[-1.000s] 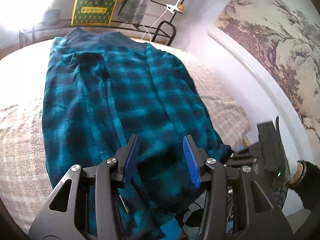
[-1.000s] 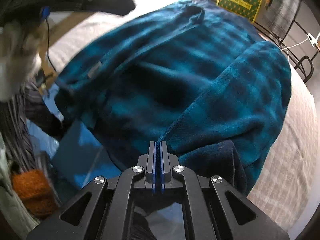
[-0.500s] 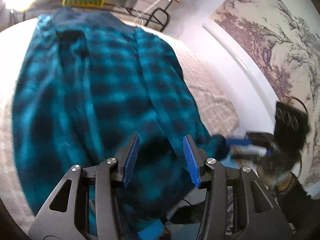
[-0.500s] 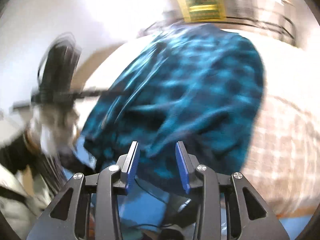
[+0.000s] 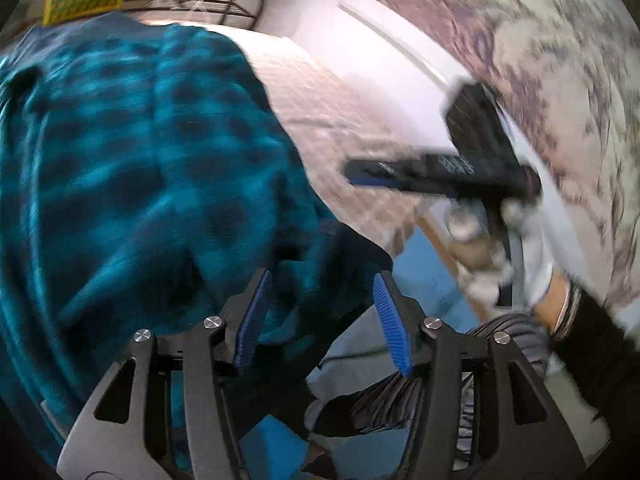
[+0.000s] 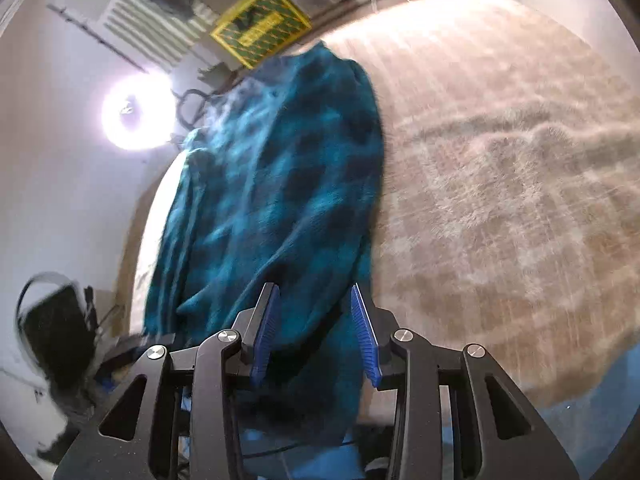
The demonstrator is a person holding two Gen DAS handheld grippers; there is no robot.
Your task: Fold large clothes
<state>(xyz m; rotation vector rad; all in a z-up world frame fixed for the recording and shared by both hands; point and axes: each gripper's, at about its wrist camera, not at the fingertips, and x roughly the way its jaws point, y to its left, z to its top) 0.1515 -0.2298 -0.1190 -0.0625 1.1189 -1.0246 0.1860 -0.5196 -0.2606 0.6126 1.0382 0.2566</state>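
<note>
Left wrist view: left tongs (image 5: 322, 320) are seen released, jaws just widened, nothing pinched; plaid shirt (image 5: 132, 168) is laid on the bed (image 5: 340, 120), hem hanging off the near edge.

Right wrist view: right tongs (image 6: 314, 330) released, just opened, empty over the shirt's hem (image 6: 304, 344). Between folds, judged; both lower corners must be pinched next.

Teal plaid garment (image 5: 132, 168) on checked bedcover (image 5: 340, 120), left hand-held gripper (image 5: 322, 316) just opening (nothing between its pads)
</note>
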